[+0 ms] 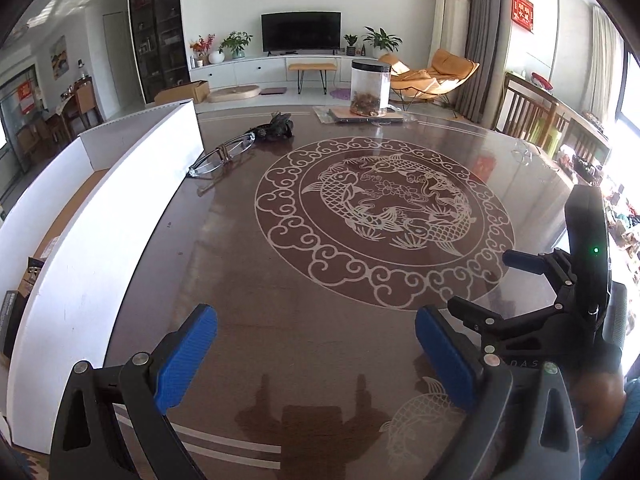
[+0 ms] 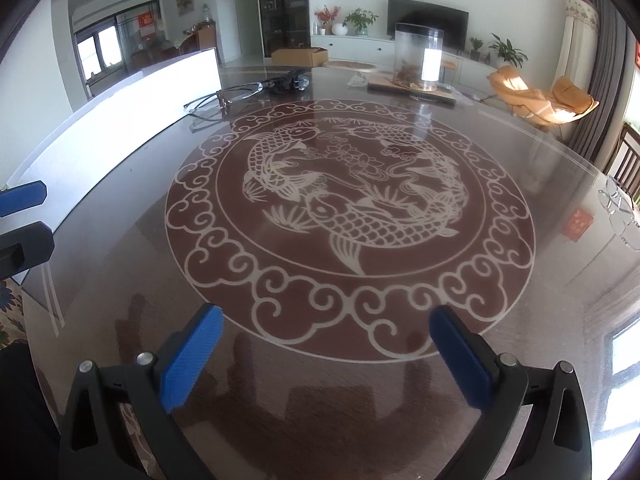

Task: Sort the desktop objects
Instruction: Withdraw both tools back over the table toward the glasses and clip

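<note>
A pair of clear-framed glasses (image 1: 221, 155) lies on the round glass-topped table (image 1: 280, 300), far left, close to the wall of a white box (image 1: 100, 216). A small black object (image 1: 276, 128) lies just behind them. Both show in the right wrist view too: glasses (image 2: 224, 96), black object (image 2: 290, 80), box (image 2: 132, 104). My left gripper (image 1: 316, 344) is open and empty over the near table edge. My right gripper (image 2: 326, 344) is open and empty, also near the front edge; it shows at the right of the left wrist view (image 1: 484, 288).
A clear cylinder jar with a black lid (image 1: 370, 88) stands on a flat board (image 1: 360, 117) at the far side, also in the right wrist view (image 2: 418, 56). Clear glass items (image 2: 618, 204) sit at the table's right edge. Chairs stand beyond the right edge.
</note>
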Motion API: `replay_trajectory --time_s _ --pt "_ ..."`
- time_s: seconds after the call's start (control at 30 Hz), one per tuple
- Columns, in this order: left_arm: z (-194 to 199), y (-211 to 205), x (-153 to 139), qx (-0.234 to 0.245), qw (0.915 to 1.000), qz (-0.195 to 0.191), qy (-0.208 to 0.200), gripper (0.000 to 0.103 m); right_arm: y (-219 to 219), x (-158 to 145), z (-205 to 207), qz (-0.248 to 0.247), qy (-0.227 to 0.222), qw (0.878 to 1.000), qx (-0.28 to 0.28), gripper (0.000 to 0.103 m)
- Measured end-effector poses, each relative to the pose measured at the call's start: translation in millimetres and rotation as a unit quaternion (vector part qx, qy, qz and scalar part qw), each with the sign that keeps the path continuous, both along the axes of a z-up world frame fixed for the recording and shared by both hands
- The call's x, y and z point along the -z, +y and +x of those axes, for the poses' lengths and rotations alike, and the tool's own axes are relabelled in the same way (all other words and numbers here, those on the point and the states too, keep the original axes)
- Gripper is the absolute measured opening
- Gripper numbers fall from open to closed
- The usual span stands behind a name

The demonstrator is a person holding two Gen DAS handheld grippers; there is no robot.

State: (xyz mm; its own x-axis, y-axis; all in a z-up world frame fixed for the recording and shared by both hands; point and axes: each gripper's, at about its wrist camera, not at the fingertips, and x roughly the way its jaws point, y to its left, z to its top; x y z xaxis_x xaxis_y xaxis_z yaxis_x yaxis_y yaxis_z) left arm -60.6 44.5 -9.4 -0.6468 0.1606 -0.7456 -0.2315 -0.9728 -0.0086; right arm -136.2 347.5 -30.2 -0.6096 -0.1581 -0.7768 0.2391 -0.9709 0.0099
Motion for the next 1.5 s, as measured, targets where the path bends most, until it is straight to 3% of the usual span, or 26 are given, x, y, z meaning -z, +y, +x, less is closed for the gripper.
replay_trajectory --time_s 0.57,0.9,1.03,1.17,1.27,1.37,1.5 --pt "-12.0 -5.2 8.8 -0.007 0.9998 0.015 -0.013 0.101 -4.7 -1.2 2.7 0.005 0.011 1.0 -0.011 0.103" --pt "-26.9 13.3 19.8 0.015 0.9993 -0.033 -0.008 0.101 -2.3 -7.2 8.9 -0.006 0.032 0.999 -0.013 0.103" --pt "-65.3 14.6 9.1 0.015 0.997 -0.073 0.02 0.101 0.1 -8.0 9.5 -0.018 0.033 0.999 -0.017 0.103" --pt "-124.7 14.1 -6.0 0.017 0.9947 -0.092 0.042 0.101 2.9 -8.8 10.3 -0.033 0.035 0.999 -0.022 0.103" --pt "-177.3 18.1 -5.7 0.023 0.989 -0.134 0.059 0.101 3.8 -9.5 10.4 -0.04 0.035 0.998 -0.025 0.103" --pt "-229.8 17.3 8.7 0.025 0.9848 -0.166 0.045 0.101 3.9 -9.7 10.5 -0.045 0.034 0.998 -0.03 0.103" --pt "-288.8 5.8 30.0 0.019 0.9889 -0.147 0.015 0.101 4.0 -10.8 12.4 -0.049 0.039 0.998 -0.033 0.103"
